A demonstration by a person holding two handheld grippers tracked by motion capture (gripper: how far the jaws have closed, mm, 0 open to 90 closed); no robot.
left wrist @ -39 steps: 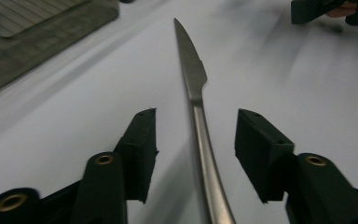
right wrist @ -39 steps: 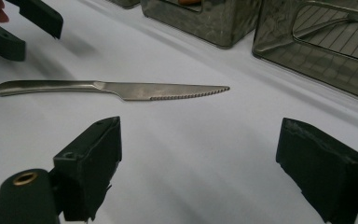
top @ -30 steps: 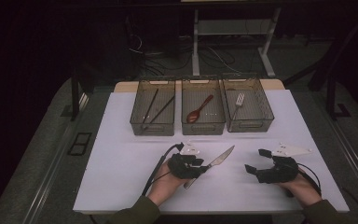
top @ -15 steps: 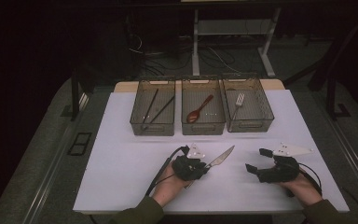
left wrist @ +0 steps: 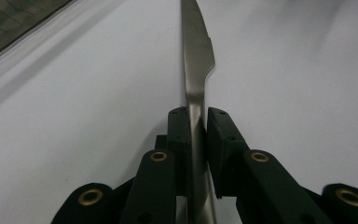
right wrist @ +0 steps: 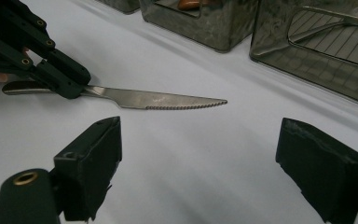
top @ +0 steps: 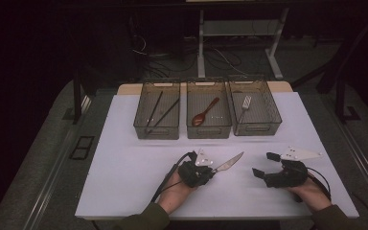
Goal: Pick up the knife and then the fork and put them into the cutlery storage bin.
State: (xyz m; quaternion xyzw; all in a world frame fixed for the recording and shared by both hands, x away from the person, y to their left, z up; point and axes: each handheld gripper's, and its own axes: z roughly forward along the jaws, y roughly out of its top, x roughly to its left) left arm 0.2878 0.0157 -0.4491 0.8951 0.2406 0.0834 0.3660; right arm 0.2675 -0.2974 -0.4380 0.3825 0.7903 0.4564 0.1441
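White table (top: 124,158) under dim light, left gripper (top: 210,171) clamped on knife (top: 229,163) handle, blade jutting toward two o'clock above the surface, right gripper (top: 263,165) at three o'clock, jaws spread, holding nothing.

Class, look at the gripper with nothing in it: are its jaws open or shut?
Open. The right gripper shows its two black jaws set wide apart, with bare white table between them.

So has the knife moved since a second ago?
Yes, slightly. The knife, held in the left gripper, has shifted to the right and a little toward the middle bin.
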